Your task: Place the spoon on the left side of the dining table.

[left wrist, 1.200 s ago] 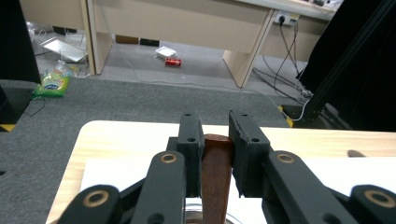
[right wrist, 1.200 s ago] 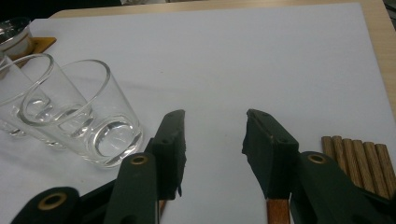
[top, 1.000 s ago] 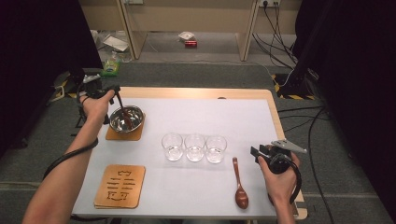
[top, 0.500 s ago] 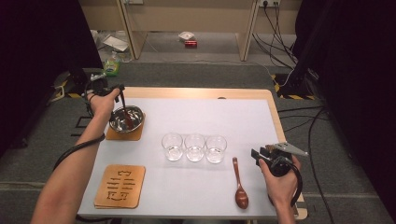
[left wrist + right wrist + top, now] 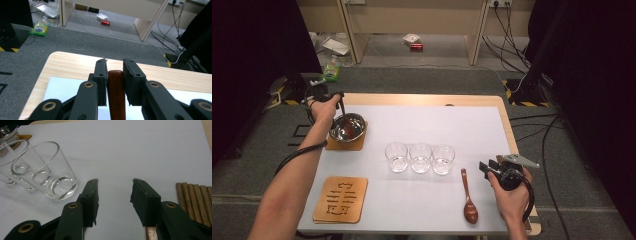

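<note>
- In the left gripper view we see the left gripper (image 5: 114,75) with its black jaws clamped on the handle of a dark brown wooden spoon (image 5: 116,95); the left jaw presses the wood, and a thin gap shows at the right jaw near the tip.
- In the high view that left gripper (image 5: 339,100) sits at the table's far left corner, over a shiny round steel bowl (image 5: 347,127), and the spoon handle runs from the jaws down into the bowl, steeply tilted.
- The gripper view gives the handle's end and the grip; the high view gives the bowl, which rests on a square wooden coaster (image 5: 346,144).
- Spoon's long axis: handle end up at the jaws, the other end low in the bowl; we cannot tell its bowl end clearly.
- The right gripper (image 5: 114,192) has its jaws apart, nothing between them, above the white table mat (image 5: 140,150).
- Its view shows a clear glass cup (image 5: 47,170) close at left and a slatted brown wooden mat (image 5: 192,200) at right.
- The high view shows three glasses in a row mid-table, a second wooden spoon (image 5: 469,197) lying near the right gripper (image 5: 492,167), bowl end toward the near edge, and a second carved coaster (image 5: 341,198) near left.
</note>
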